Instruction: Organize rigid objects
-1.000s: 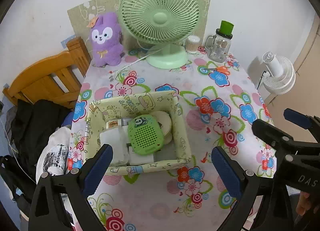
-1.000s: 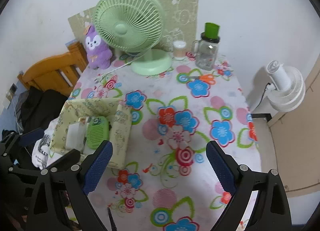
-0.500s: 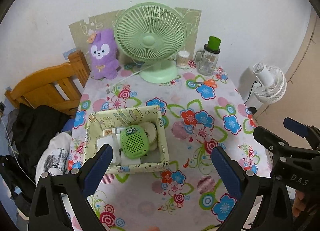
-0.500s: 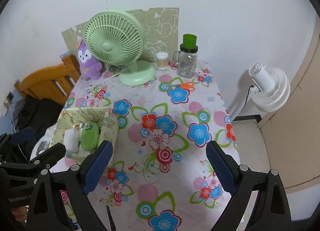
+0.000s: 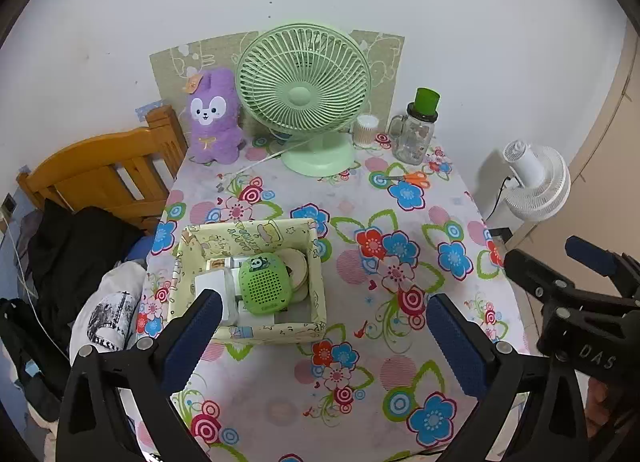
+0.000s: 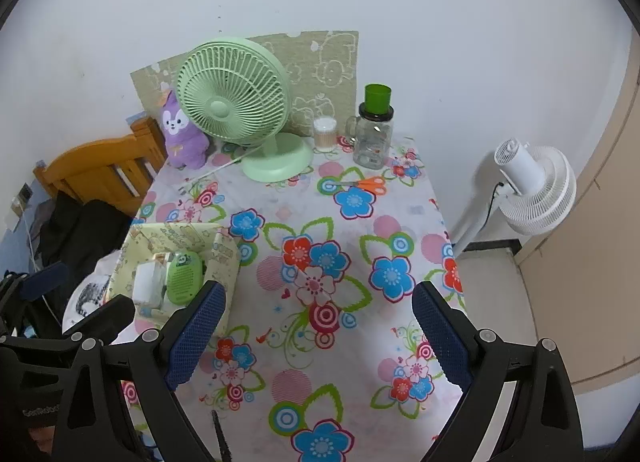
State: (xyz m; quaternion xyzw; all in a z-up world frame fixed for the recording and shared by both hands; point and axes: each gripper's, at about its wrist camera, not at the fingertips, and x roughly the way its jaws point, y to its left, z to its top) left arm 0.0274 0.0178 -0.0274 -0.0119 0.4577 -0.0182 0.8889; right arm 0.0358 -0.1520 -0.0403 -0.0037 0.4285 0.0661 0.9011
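With the green speaker [image 5: 264, 282] and other small rigid items lying in the patterned box [image 5: 248, 332] on the worktop [image 5: 360, 382], both the left gripper [image 5: 320, 338] and right gripper [image 6: 316, 326] hang released and empty, so the sorting seems done, unless the orange scissors [image 5: 414, 179] near the jar need fetching next.

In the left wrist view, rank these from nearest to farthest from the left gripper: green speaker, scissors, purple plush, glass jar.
From the left gripper:
1. Green speaker, in the fabric basket, just ahead.
2. Scissors, far right on the cloth.
3. Purple plush back left and glass jar back right: too close to call.
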